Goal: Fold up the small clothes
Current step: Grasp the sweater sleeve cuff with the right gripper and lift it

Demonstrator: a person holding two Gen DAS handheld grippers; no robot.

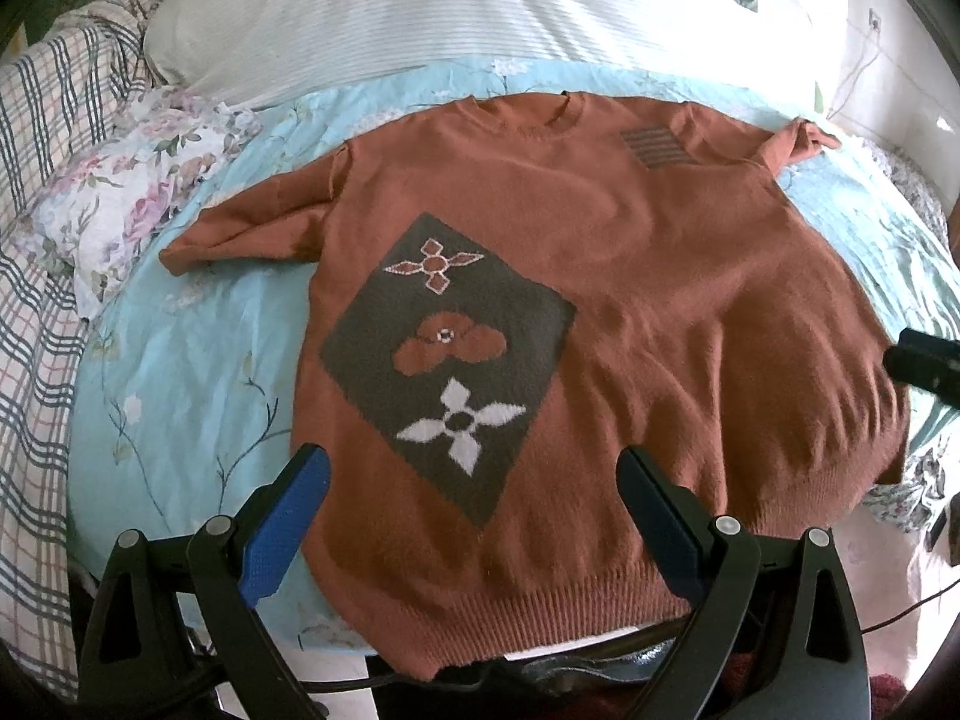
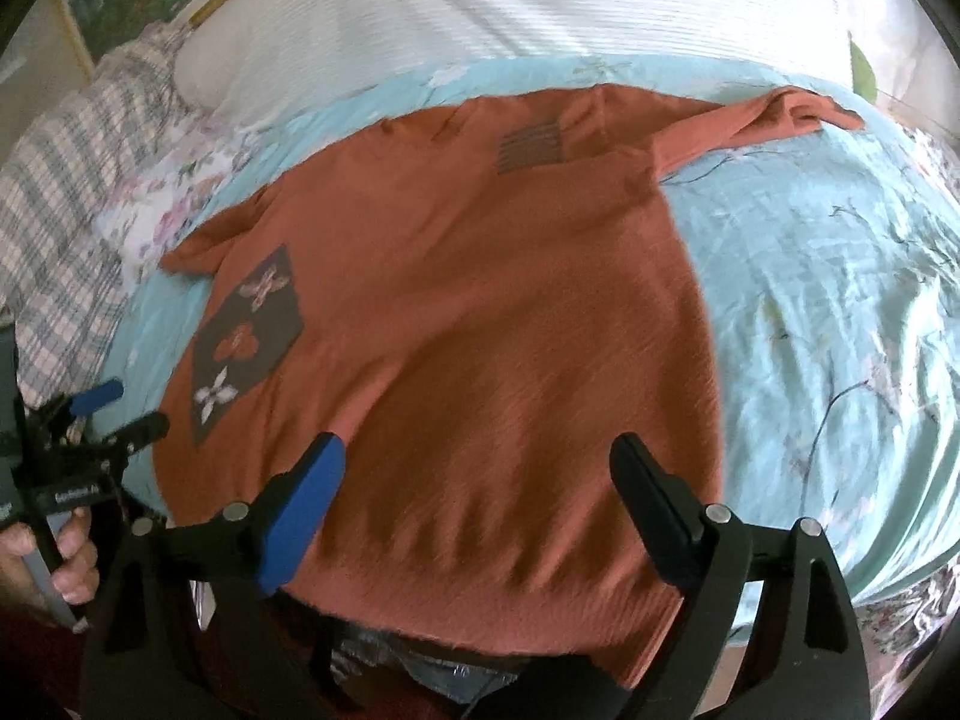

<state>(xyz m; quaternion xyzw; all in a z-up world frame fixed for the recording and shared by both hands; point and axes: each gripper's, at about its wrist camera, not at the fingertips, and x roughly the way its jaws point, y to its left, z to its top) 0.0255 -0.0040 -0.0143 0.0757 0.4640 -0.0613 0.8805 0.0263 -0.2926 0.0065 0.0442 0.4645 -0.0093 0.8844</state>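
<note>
A rust-orange knit sweater [image 1: 630, 276] lies spread flat, front up, on a light blue floral bed sheet [image 1: 180, 372], with a dark diamond patch of flower shapes [image 1: 447, 360] on its lower left. My left gripper [image 1: 474, 462] hovers open over the sweater's hem at the patch side, nothing between its fingers. In the right wrist view the sweater [image 2: 480, 312] fills the middle, its right sleeve [image 2: 762, 114] stretched away. My right gripper [image 2: 477, 456] stands open above the hem on the right side. The left gripper [image 2: 120, 408] shows at the far left, held by a hand [image 2: 66, 558].
A white striped pillow [image 1: 456, 6] lies beyond the collar. A plaid blanket [image 1: 54, 138] and a floral cloth [image 1: 132, 180] sit at the left. The bed's near edge runs just under the hem [image 1: 540, 612]. A tip of the right gripper [image 1: 924, 360] shows at the right.
</note>
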